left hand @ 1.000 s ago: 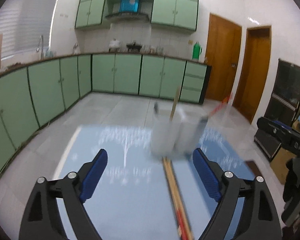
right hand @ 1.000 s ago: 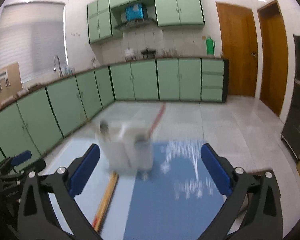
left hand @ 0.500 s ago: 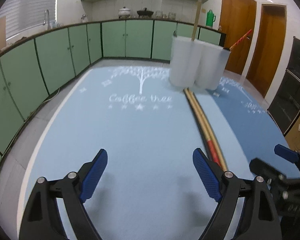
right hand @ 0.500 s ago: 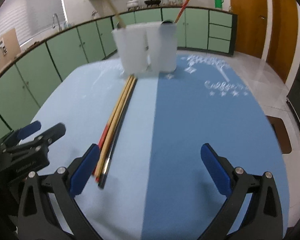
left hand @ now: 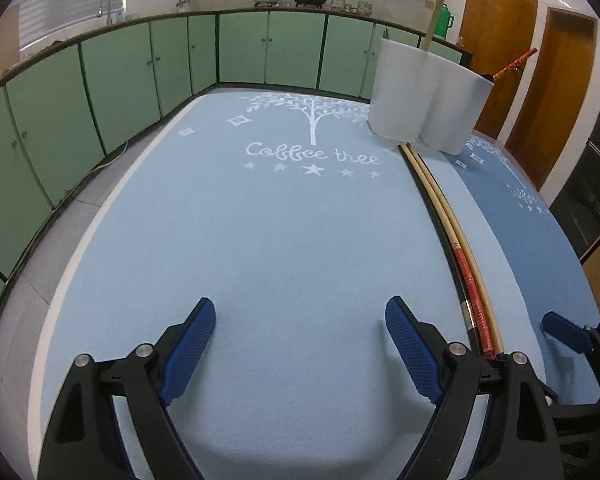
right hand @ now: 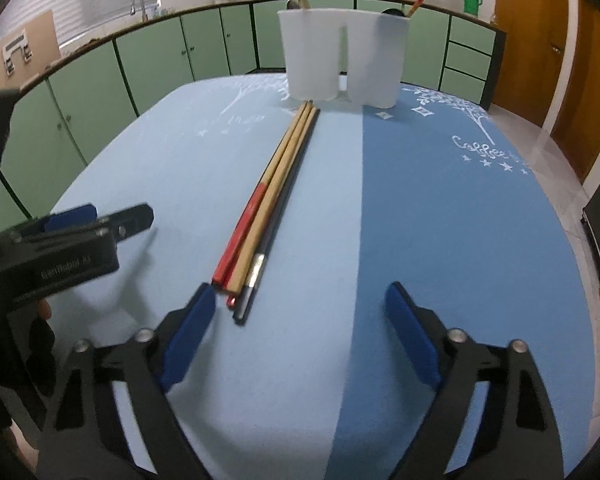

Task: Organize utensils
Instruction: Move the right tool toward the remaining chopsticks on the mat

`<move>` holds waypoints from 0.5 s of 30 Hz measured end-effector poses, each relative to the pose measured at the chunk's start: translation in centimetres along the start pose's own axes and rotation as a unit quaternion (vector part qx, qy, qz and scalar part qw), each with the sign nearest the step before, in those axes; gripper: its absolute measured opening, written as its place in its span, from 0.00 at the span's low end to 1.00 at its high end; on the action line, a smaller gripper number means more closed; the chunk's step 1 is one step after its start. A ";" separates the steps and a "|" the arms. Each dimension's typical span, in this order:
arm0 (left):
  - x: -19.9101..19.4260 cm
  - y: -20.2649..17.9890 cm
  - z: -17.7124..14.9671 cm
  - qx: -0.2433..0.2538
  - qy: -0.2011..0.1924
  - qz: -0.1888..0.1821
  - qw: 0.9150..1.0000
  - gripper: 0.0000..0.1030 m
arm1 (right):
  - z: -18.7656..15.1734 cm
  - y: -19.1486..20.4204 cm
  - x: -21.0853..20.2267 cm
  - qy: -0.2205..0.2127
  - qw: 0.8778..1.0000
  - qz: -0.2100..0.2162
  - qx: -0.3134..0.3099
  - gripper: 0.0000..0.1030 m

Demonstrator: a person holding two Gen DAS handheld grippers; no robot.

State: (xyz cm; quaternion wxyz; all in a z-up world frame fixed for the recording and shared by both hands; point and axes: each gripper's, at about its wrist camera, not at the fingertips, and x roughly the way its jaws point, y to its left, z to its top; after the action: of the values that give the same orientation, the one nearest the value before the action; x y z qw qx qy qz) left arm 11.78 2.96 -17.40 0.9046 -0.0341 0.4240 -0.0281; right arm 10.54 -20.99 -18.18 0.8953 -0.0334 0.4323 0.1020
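Grippers: right gripper [right hand: 298,320] spread wide and empty, low over the cloth, its left pad just beside the near tips of the chopsticks; left gripper [left hand: 300,340] equally wide and empty, off to the left of the chopsticks.
Chopsticks [right hand: 274,200]: four long thin sticks lying side by side, touching, on the cloth; they run from just ahead of the right gripper to the foot of the holder.
Colours: one red at the near end and tan beyond, two plain tan wood or bamboo, one black with a silvery band near its end.
Handling: judged light, stiff and slender; smooth round shafts may roll or slip, and packed together one is hard to single out. Best grip is likely across a shaft near the free end, where the tips are staggered.
Cloth [right hand: 440,220]: matte felt-like mat, pale blue beside darker blue, white tree print.
Holder [right hand: 342,60]: white, smooth, twin-lobed plastic tub standing upright beyond the chopsticks; a tan stick and a red one already lean out of it.
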 end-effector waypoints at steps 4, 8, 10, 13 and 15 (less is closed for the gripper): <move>0.2 -0.2 0.0 0.006 0.004 0.003 1.000 0.83 | 0.0 0.5 0.3 0.004 1.000 -0.008 -0.010 0.71; 0.3 -0.4 0.1 0.009 0.005 0.002 1.000 0.83 | -0.1 0.2 0.2 0.005 1.000 -0.012 -0.009 0.68; 0.4 -0.4 0.1 0.009 0.006 0.002 1.000 0.83 | -0.1 -0.3 0.1 0.005 1.000 -0.023 -0.004 0.68; 0.4 -0.4 0.1 0.012 0.007 0.002 1.000 0.83 | -0.2 -1.7 0.0 0.004 0.999 -0.033 0.011 0.68; 0.5 -0.6 0.1 0.016 0.008 0.005 1.000 0.83 | -0.3 -2.6 -0.2 0.002 0.999 -0.034 0.022 0.68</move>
State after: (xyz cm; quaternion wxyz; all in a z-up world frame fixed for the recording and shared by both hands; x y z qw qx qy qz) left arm 12.14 2.37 -17.66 0.9016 -0.0175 0.4311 -0.0307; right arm 10.69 -23.59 -18.30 0.8978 -0.0288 0.4350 0.0620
